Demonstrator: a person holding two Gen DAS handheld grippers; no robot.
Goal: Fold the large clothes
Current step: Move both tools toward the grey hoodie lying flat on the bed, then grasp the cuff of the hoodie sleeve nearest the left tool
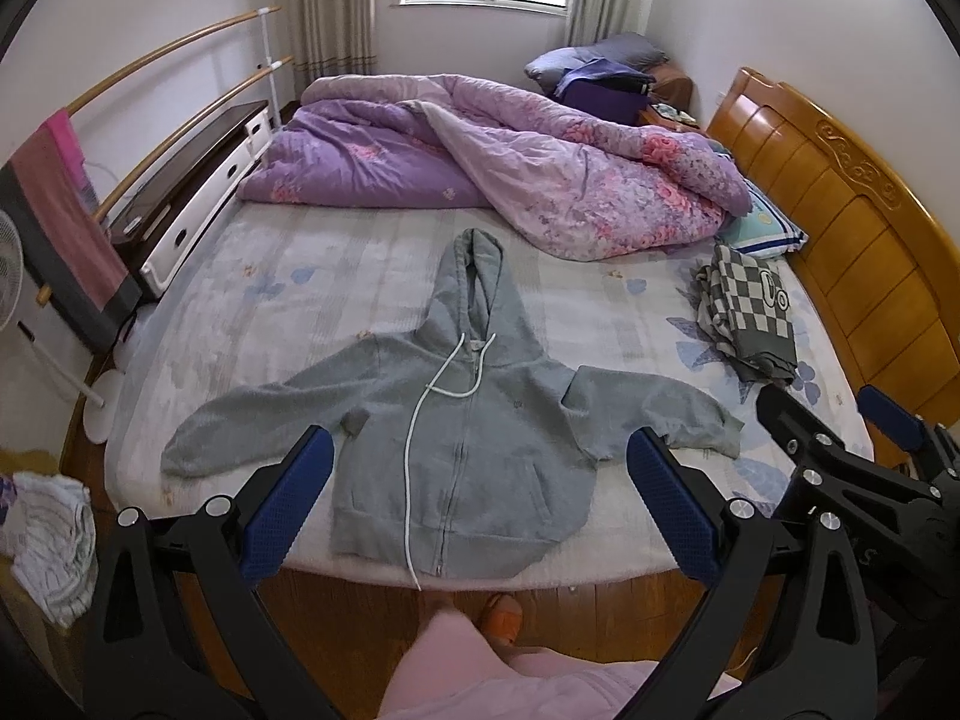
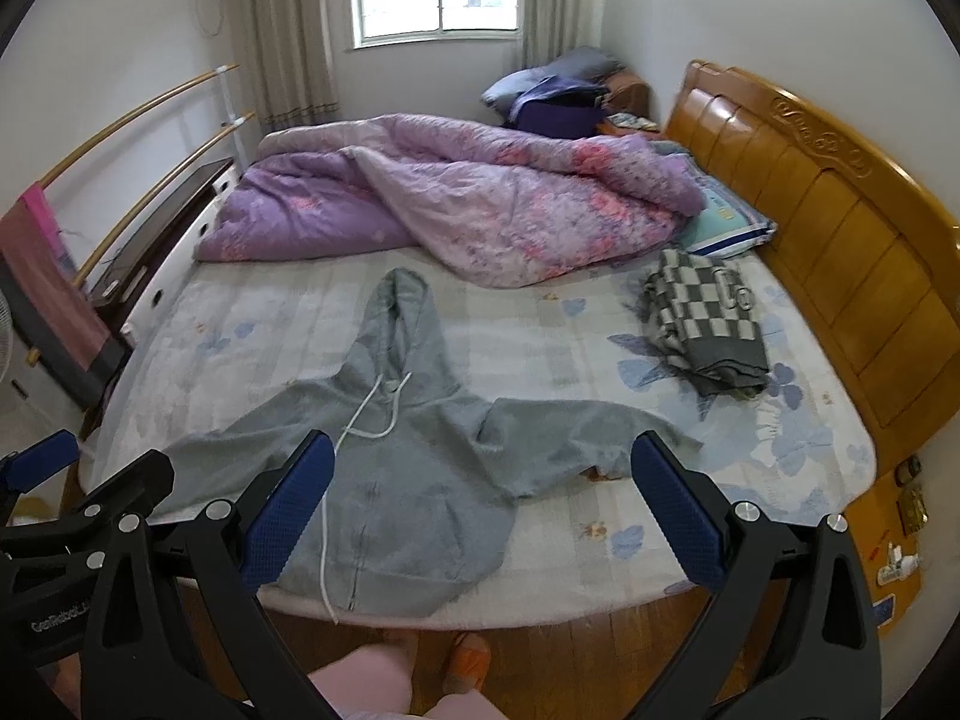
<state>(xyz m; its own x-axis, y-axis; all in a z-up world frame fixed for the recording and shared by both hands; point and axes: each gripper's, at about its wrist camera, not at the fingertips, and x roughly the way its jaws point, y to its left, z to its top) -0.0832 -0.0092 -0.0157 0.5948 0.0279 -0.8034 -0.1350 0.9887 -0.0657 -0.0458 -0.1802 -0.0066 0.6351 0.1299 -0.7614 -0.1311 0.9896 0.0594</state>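
A grey zip-up hoodie [image 1: 462, 438] lay flat and face up on the pale patterned mattress [image 1: 288, 300], its hem at the near edge of the bed, its hood pointing toward the far side and both sleeves spread outward. The zipper was closed, and a white drawstring [image 1: 420, 420] trailed down the front and past the hem over the bed's edge. The left gripper [image 1: 480, 498] hung above the near edge of the bed with its blue-padded fingers spread wide, holding nothing, the hoodie's body showing between them. The right gripper [image 2: 483, 498] was likewise spread wide and empty, held just beside the left one, over the hoodie's right half and sleeve. A rumpled purple floral quilt [image 1: 510, 162] was heaped along the far side of the bed, well apart from the hoodie. A folded grey-and-white checkered garment [image 1: 750, 312] sat near the wooden headboard [image 1: 840, 216], beside a pillow [image 1: 762, 228] partly tucked under the quilt. Below the grippers, a person's pink-clad legs [image 1: 480, 672] and an orange slipper [image 1: 504, 612] showed on the wooden floor.
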